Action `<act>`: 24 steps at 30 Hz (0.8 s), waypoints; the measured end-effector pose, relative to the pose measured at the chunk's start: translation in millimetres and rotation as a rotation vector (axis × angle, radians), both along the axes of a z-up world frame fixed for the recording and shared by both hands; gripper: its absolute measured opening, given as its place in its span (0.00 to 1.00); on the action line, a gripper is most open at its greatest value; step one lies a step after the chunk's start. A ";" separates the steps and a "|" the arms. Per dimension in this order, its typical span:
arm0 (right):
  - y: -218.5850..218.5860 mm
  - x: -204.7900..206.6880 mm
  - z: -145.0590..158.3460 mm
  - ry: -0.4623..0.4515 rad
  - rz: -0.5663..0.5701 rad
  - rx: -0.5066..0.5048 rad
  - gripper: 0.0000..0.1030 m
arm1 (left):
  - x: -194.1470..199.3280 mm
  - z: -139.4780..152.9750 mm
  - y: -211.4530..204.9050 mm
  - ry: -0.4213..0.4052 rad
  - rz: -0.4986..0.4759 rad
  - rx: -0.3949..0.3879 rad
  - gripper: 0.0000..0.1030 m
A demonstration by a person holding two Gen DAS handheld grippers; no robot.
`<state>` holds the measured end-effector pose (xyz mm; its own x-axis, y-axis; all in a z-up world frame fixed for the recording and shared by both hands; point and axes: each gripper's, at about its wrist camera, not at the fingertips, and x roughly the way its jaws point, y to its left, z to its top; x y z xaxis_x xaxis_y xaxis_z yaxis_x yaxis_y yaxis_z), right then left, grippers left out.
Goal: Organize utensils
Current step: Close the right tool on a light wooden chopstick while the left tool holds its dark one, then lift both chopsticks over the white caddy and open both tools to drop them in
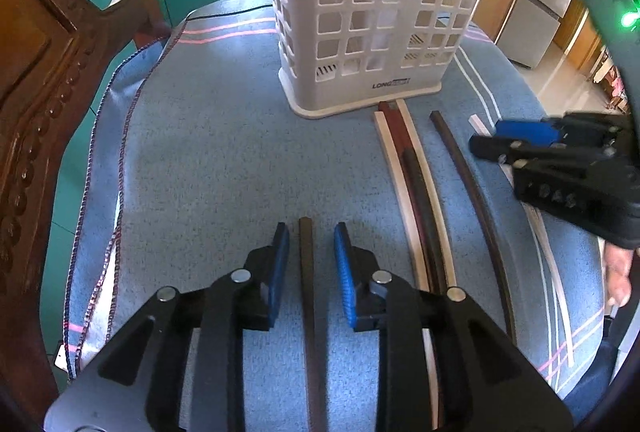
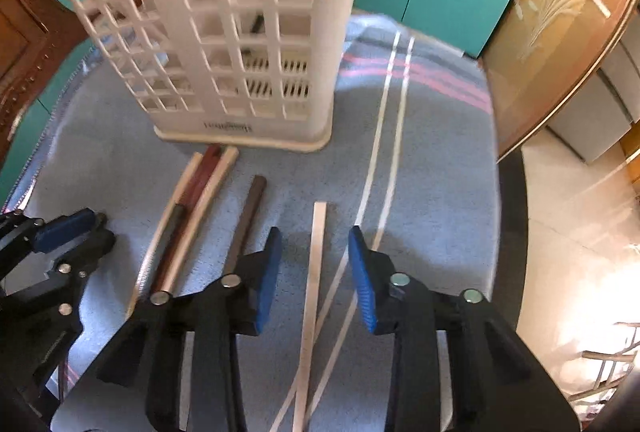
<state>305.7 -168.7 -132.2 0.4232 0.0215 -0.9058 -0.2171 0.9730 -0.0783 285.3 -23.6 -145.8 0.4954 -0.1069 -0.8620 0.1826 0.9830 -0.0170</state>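
My left gripper [image 1: 308,252] sits w/ jaws narrowly apart, straddling a dark chopstick [image 1: 307,272] that lies flat on the blue cloth [image 1: 200,160]; pads not touching it, lined up lengthwise for a clean pinch. My right gripper [image 2: 314,260] likewise straddles a pale chopstick [image 2: 316,252], gap a bit wider, nothing held. The white basket [image 1: 372,12] stands at 12 o'clock, upright, so sticks can drop in end-first. Other chopsticks [image 1: 412,168] lie bunched at 1 o'clock from my left jaws, tips near the basket's foot.
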 end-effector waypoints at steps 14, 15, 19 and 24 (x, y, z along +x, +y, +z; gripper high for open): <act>6.9 -7.2 0.0 -0.031 0.050 0.084 0.06 | -3.5 0.9 -2.2 -0.031 0.030 0.003 0.07; 8.1 -10.1 1.5 -0.038 0.053 0.091 0.06 | -4.7 2.4 -1.0 -0.036 0.032 0.001 0.07; 7.2 -23.3 17.0 -0.093 0.053 0.124 0.06 | -12.8 14.0 1.2 -0.067 0.033 -0.010 0.07; 1.5 -54.4 56.6 -0.195 0.066 0.189 0.06 | -44.9 56.5 8.8 -0.168 0.016 -0.061 0.07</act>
